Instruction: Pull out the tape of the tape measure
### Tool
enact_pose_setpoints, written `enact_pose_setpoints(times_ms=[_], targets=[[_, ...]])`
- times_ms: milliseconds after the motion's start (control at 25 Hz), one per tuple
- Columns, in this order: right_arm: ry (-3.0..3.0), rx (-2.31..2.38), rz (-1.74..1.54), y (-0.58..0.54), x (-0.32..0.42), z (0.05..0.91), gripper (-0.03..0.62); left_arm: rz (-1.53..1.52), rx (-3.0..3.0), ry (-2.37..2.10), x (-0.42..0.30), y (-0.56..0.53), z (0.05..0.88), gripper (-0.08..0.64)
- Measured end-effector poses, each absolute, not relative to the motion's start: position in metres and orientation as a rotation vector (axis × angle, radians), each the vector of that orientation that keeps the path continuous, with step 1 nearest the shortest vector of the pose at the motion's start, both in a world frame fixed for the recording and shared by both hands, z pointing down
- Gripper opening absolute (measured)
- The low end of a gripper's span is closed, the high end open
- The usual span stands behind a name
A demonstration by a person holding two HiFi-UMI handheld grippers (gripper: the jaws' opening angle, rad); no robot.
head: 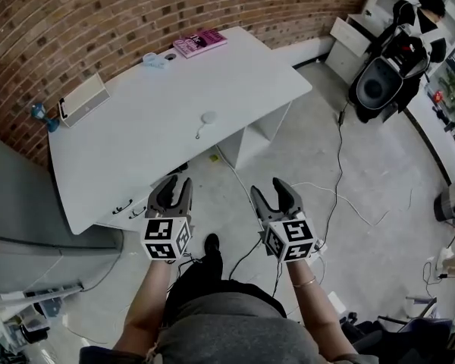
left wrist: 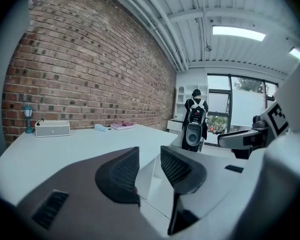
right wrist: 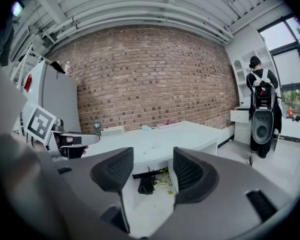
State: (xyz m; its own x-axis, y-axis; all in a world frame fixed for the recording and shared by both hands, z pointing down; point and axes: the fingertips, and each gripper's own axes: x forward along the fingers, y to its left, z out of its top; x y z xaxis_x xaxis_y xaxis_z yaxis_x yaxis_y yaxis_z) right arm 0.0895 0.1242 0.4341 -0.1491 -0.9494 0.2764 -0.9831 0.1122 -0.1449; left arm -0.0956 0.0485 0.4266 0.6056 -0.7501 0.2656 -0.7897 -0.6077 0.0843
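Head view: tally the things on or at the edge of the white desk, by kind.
Pink book: 1
White box: 1
Tape measure: 1
Blue lamp, back corner: 1
Small light-blue object: 1
Small dark object: 1
Total: 6

tape measure (head: 207, 117) | small, round, whitish | lying on white table (head: 136, 154), near its front edge

I note a small round white tape measure (head: 208, 117) on the white desk (head: 136, 139) (untouched); my left gripper (head: 176, 185) and right gripper (head: 269, 192) hang near, jaws apart.
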Motion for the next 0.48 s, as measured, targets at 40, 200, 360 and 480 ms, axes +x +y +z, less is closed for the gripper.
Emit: enact_pose_setpoints(times_ms=[40, 200, 360, 480], targets=[[-2.247, 1.969, 0.45, 0.115, 0.089, 0.434, 0.239, 0.306, 2.646, -1.265, -0.094, 0.039, 0.426, 0.149], [-2.226, 1.968, 0.449, 0.078, 0.09, 0.434, 0.238, 0.331, 2.68, -1.217, -0.085, 0.002, 0.426, 0.193], [-2.209, 1.952, 0.436, 0.048, 0.086, 0.434, 0.236, 0.334, 2.683, -1.178, -0.08, -0.024, 0.43, 0.199], [-2.183, 1.964, 0.399, 0.031, 0.089, 0.43, 0.234, 0.311, 2.689, -1.158, -0.073, -0.037, 0.429, 0.201]])
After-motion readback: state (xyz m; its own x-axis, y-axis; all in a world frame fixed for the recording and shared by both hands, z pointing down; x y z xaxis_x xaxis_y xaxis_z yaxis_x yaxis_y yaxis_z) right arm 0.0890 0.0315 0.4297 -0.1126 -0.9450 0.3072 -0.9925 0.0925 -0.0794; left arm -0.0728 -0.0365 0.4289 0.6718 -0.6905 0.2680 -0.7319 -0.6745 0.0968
